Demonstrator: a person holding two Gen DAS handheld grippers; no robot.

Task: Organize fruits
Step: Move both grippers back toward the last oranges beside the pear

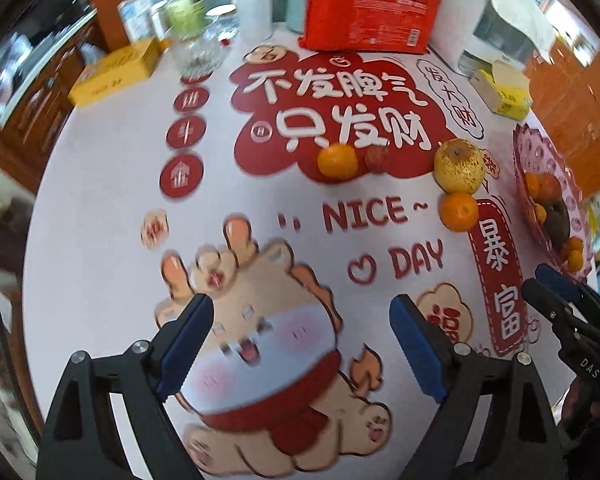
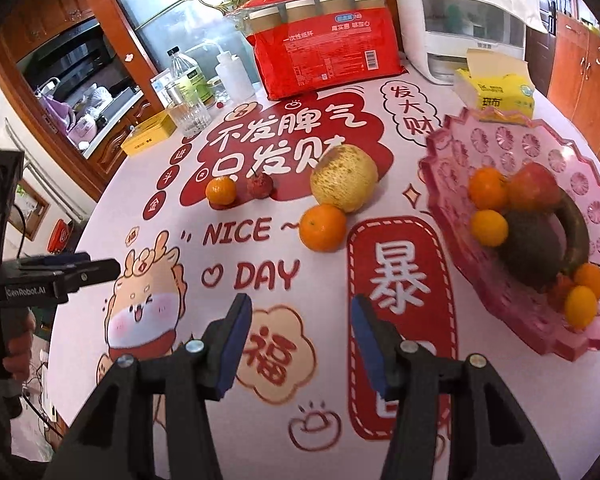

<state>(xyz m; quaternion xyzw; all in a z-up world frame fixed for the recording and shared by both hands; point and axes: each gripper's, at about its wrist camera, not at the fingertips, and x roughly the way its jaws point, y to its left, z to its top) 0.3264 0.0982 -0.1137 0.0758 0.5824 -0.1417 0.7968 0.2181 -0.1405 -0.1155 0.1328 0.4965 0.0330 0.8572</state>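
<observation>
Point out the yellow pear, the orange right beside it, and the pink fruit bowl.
yellow pear [image 2: 344, 178]: right wrist view, middle of its speckled skin.
orange beside the pear [image 2: 323, 227]: right wrist view, centre of the peel.
pink fruit bowl [image 2: 512, 136]: right wrist view, bare patterned far wall above the fruit.

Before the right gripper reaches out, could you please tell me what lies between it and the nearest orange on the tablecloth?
Nothing: in the right wrist view, only bare printed tablecloth separates the open right gripper from the round orange.

"NICE DAY" on tablecloth
</observation>
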